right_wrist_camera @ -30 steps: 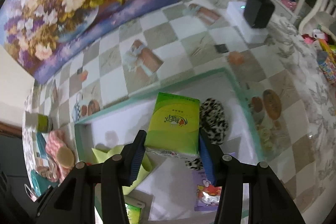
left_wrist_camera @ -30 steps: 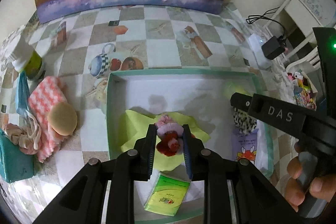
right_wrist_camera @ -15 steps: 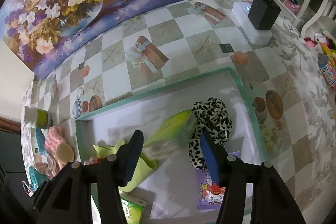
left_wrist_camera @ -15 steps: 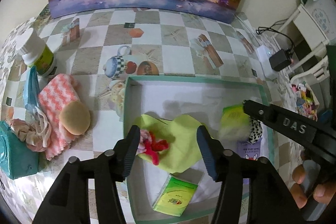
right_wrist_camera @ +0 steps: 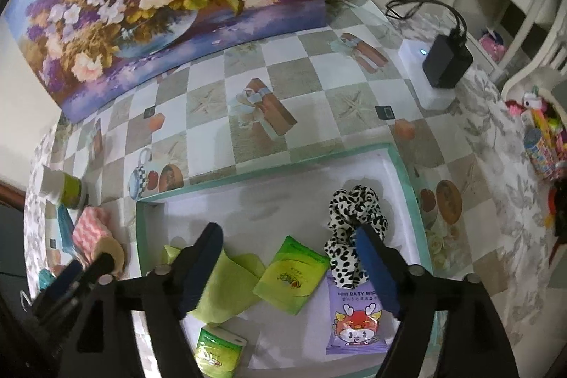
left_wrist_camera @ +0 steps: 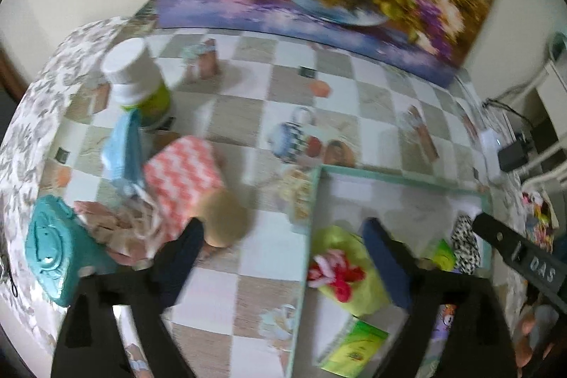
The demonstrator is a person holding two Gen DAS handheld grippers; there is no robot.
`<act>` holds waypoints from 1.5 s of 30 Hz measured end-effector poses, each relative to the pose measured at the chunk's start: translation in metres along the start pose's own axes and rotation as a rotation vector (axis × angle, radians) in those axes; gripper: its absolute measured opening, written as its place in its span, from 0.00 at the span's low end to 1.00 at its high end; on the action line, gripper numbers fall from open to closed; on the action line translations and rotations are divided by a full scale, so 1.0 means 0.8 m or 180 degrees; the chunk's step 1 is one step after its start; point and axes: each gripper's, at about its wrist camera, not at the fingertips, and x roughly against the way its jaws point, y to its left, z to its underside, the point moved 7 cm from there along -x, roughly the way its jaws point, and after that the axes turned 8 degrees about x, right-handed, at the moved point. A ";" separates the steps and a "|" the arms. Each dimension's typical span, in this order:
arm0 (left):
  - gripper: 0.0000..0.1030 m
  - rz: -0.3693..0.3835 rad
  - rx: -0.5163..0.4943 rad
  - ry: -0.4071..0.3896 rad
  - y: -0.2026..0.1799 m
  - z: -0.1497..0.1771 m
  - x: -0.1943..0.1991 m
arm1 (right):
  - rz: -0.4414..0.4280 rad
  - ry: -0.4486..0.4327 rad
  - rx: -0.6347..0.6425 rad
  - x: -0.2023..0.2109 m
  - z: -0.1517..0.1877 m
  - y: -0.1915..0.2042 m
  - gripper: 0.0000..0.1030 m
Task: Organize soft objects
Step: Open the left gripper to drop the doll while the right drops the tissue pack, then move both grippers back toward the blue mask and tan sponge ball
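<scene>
Right wrist view: we see the tissue pack (right_wrist_camera: 291, 275), scrunchie (right_wrist_camera: 354, 211) and wipes (right_wrist_camera: 356, 317) already in the tray (right_wrist_camera: 404, 172).
Left to sort: pink cloth (left_wrist_camera: 184, 176) and sponge (left_wrist_camera: 225, 218), outside.
Jaws: our left gripper (left_wrist_camera: 280, 257) and right gripper (right_wrist_camera: 288, 266) have just been opening, empty.

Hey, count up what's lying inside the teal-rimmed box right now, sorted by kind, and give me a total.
green tissue packs: 2
purple wipes pack: 1
hair ties: 2, the leopard scrunchie and the red-pink hair tie
yellow-green cloth: 1
Total: 6
</scene>
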 end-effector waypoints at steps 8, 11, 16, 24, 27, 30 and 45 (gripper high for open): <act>0.98 -0.0216 0.0060 -0.0291 0.033 -0.019 0.018 | -0.0008 -0.0136 0.0241 0.013 -0.002 0.034 1.00; 0.98 -0.0251 0.0107 -0.0432 0.048 -0.029 0.035 | -0.0091 -0.0185 0.0296 0.020 -0.004 0.047 1.00; 0.98 -0.0256 0.0200 -0.0555 0.073 -0.044 0.054 | -0.0094 -0.0196 0.0392 0.022 -0.003 0.063 1.00; 0.98 -0.0268 0.0526 -0.0738 0.131 -0.063 0.085 | -0.0094 -0.0192 0.0467 0.022 -0.001 0.083 1.00; 0.98 -0.0324 0.0655 -0.0794 0.160 -0.067 0.096 | -0.0119 -0.0182 0.0524 0.020 0.000 0.098 1.00; 0.98 -0.0349 0.0794 -0.0827 0.187 -0.069 0.103 | -0.0151 -0.0193 0.0617 0.019 0.002 0.117 1.00; 0.98 -0.0100 0.0828 -0.0454 0.245 -0.081 0.075 | -0.0733 -0.0091 0.1110 -0.015 0.028 0.264 1.00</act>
